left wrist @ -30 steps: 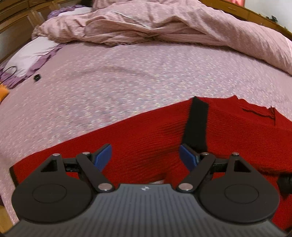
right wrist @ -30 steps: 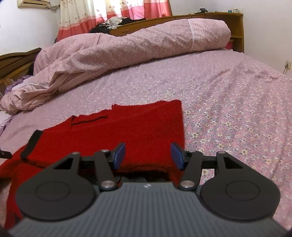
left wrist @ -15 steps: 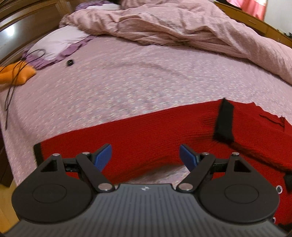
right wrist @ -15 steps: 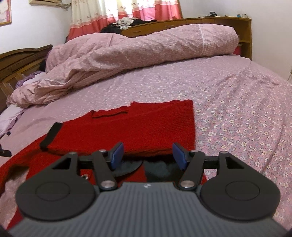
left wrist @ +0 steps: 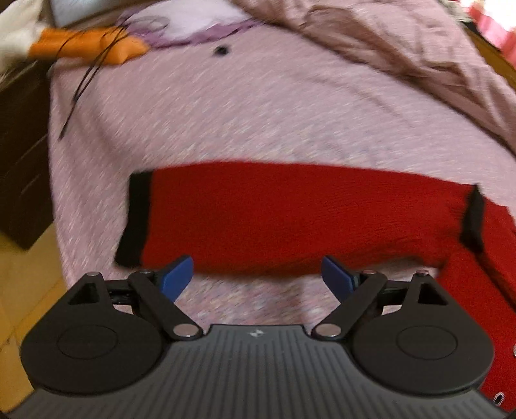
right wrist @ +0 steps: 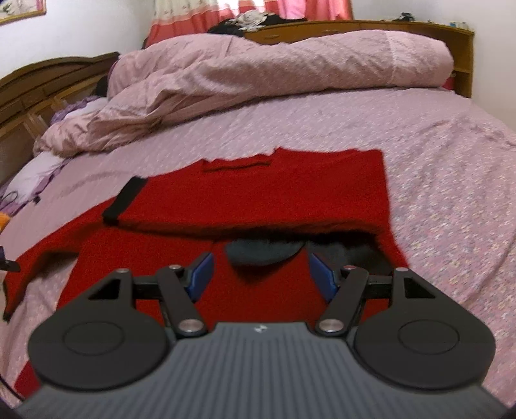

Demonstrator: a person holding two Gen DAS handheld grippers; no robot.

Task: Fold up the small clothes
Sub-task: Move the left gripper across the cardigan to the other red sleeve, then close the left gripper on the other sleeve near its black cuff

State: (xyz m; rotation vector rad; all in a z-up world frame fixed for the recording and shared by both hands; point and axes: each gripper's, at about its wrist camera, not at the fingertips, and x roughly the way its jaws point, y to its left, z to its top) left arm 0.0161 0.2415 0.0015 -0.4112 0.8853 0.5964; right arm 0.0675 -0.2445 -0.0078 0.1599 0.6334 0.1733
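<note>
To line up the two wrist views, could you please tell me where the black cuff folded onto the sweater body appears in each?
Left wrist: black cuff at far right, mid-height.
Right wrist: same cuff left of centre, mid-height.
Shared landmark: the crumpled pink duvet behind the red sweater.

Your left wrist view looks down, close, near the bed's [left wrist: 225, 106] left edge; your right looks toward the headboard [right wrist: 371, 27]. Both share the red sweater [left wrist: 290, 212].
</note>
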